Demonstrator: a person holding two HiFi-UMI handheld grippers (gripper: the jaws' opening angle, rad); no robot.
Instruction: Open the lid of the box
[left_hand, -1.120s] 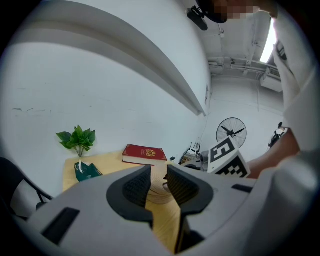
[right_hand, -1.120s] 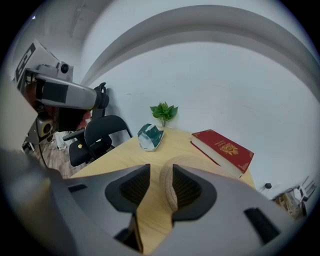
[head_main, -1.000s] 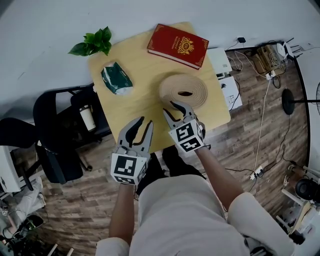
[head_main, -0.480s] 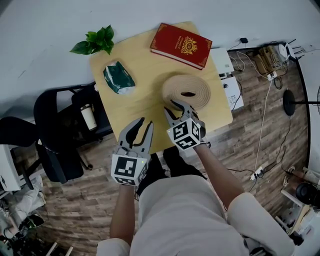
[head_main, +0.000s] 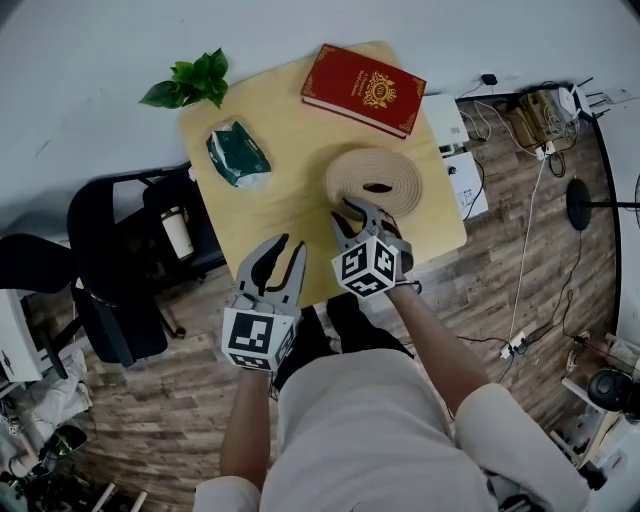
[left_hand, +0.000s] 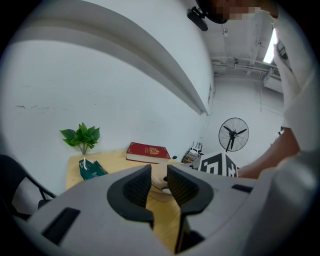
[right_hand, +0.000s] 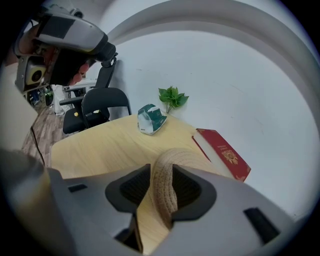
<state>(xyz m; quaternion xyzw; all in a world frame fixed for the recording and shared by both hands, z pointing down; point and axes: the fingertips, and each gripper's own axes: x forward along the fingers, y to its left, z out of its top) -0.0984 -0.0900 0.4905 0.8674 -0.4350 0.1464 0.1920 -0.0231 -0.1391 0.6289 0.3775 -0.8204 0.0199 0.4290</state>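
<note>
A round tan woven box (head_main: 350, 175) lies on the pale wooden table (head_main: 285, 120), near its front right. My right gripper (head_main: 360, 210) is at the box's near edge. In the right gripper view the woven rim (right_hand: 162, 175) stands upright between the jaws and fills the gap, so my right gripper (right_hand: 160, 187) is shut on it. My left gripper (head_main: 292, 245) hovers at the table's front edge, left of the right one. Its jaws are apart, and my left gripper (left_hand: 159, 185) holds nothing. A red book-shaped box (head_main: 365, 90) lies shut at the far right corner.
A green tissue pack (head_main: 238, 155) lies at the table's left and a small leafy plant (head_main: 190, 85) at its far left corner. Black chairs (head_main: 110, 260) with a cup (head_main: 175, 235) stand left of the table. White devices (head_main: 440, 120) and cables sit on the floor to the right.
My right gripper has edged forward onto the woven box's near rim and its marker cube has turned. The left gripper has stayed put.
</note>
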